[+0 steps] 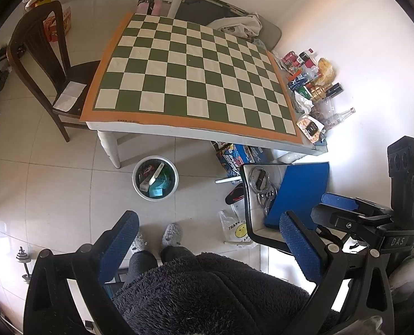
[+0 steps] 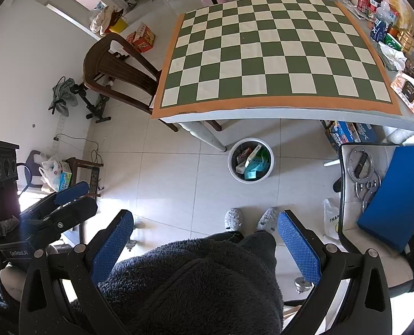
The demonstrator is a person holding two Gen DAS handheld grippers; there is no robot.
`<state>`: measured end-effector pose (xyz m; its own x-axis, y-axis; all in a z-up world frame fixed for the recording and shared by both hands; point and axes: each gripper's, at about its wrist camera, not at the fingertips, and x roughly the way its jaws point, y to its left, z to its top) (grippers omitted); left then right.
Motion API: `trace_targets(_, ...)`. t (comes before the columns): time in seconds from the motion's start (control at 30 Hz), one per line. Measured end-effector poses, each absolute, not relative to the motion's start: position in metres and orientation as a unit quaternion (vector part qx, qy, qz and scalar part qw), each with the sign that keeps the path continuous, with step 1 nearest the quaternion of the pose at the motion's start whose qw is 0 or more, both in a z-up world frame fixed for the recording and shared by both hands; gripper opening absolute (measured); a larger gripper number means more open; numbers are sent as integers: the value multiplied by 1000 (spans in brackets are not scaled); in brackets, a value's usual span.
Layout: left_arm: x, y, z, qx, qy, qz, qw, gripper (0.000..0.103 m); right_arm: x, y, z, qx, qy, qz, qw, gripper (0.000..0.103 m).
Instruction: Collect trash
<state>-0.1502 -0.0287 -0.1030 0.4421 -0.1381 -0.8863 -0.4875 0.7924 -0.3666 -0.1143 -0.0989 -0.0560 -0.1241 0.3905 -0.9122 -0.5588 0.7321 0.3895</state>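
Bin [image 2: 251, 160] beside table leg [image 2: 207, 136]; chair [image 2: 117, 75] near.

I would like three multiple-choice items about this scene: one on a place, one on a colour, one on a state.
1. Where does the round grey trash bin stand?
A. on the tiled floor by a white table leg
B. on the chair
C. on the table

2. What colour is the border of the chequered tablecloth?
A. blue
B. orange
C. red

3. How are the right tongs?
A. shut on a bottle
B. shut, empty
C. open, empty

Answers: 1 A, it sits on tiles beside the leg; 2 B, an orange band frames the squares; 3 C, the pads stand wide apart.
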Motion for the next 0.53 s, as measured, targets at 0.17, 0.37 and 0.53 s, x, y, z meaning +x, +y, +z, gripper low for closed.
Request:
trace_targets(0.17, -150, -29, -103, -303, 516, 111, 794, 103, -114, -99, -56, -65, 657, 362, 658, 103)
trace_targets(0.37, -150, -30, -102, -304, 516, 112, 793, 103, -114, -99, -56, -64, 657, 361, 659, 103)
trace_targets(0.53, -149, -32, -103, -302, 515, 112, 794, 103, -114, -98, -55, -63, 658, 361, 658, 103)
